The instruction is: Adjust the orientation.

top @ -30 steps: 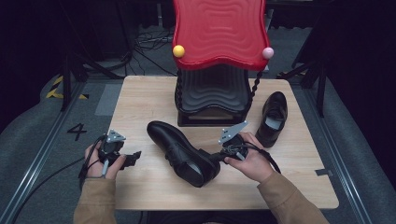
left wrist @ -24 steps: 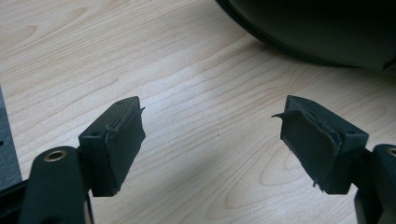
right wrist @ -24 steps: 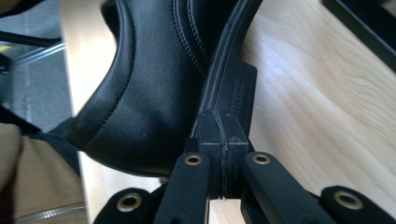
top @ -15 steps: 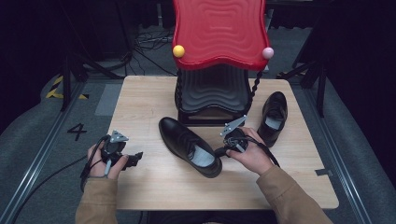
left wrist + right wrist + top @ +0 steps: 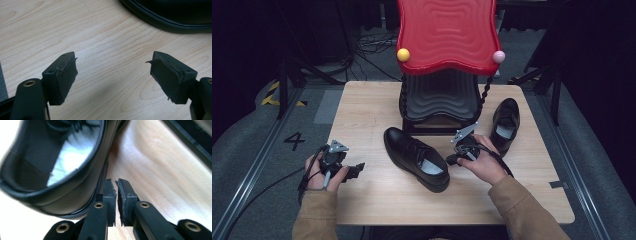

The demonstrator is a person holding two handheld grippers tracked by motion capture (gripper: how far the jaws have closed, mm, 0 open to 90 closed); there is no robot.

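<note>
A black leather dress shoe [image 5: 417,159] stands upright on the wooden table [image 5: 362,200], toe toward the far left. My right gripper [image 5: 451,160] sits just right of its heel. In the right gripper view the right gripper [image 5: 116,190] shows a narrow slit between its pads; the jaws have just been opening and nothing is between them, with the shoe's [image 5: 57,162] collar close on the left. My left gripper [image 5: 357,169] rests near the table's left front, and its jaws [image 5: 112,77] stand wide open over bare wood. The shoe's sole edge [image 5: 175,15] lies beyond them.
A second black shoe [image 5: 504,125] lies at the right of the table. A stand with a red wavy top [image 5: 447,35] and a black ribbed base [image 5: 439,100] occupies the table's far middle. Dark floor and rails surround the table.
The shoe, earlier tipped and held at its heel by my right gripper, now stands flat on the table. The right hand shifted right and down. The left hand has stayed put.
</note>
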